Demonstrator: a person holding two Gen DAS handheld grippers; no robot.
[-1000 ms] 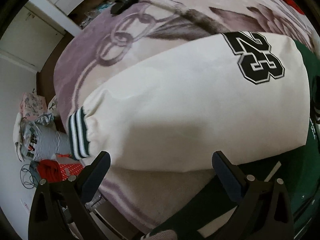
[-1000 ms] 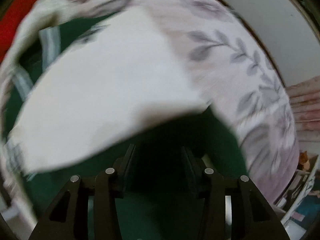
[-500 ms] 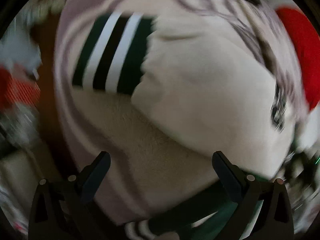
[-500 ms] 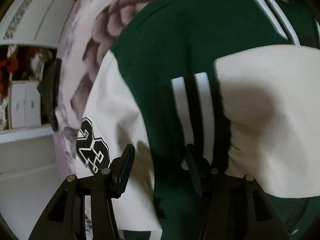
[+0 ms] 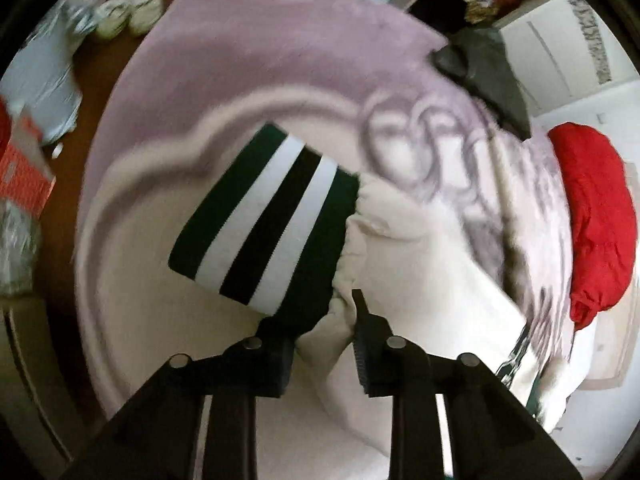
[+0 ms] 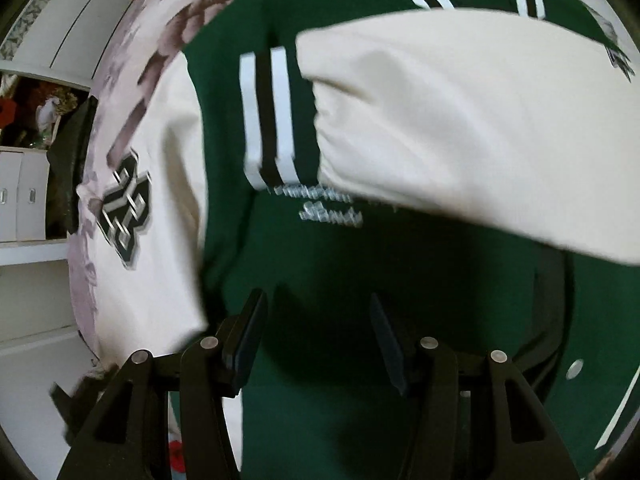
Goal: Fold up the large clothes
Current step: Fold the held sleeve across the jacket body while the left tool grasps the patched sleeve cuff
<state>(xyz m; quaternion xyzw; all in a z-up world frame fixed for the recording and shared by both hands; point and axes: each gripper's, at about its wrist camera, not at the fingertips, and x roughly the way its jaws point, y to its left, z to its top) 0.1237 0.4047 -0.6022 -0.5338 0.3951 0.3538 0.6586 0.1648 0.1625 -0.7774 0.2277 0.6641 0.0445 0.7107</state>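
Observation:
A green varsity jacket [image 6: 360, 264] with cream sleeves lies on a lilac patterned blanket [image 5: 280, 60]. In the left wrist view my left gripper [image 5: 320, 320] is shut on the cream sleeve [image 5: 420, 272] right at its green, white and black striped cuff [image 5: 268, 220]. In the right wrist view the other cream sleeve [image 6: 480, 128] lies folded across the green body, its striped cuff [image 6: 268, 120] pointing left. A "23" patch [image 6: 124, 208] shows on the far sleeve. My right gripper [image 6: 316, 320] hovers over the green body, jaws apart and empty.
A red garment [image 5: 596, 216] and a dark grey one [image 5: 484, 64] lie at the blanket's far edge. Shoes [image 5: 128, 16], bags and an orange box [image 5: 24, 168] sit on the brown floor left of the bed. White cabinets [image 6: 24, 196] stand beyond.
My left gripper has moved to the sleeve cuff and closed on it. My right gripper has let go of the other sleeve, which now lies across the green body, and has drawn back.

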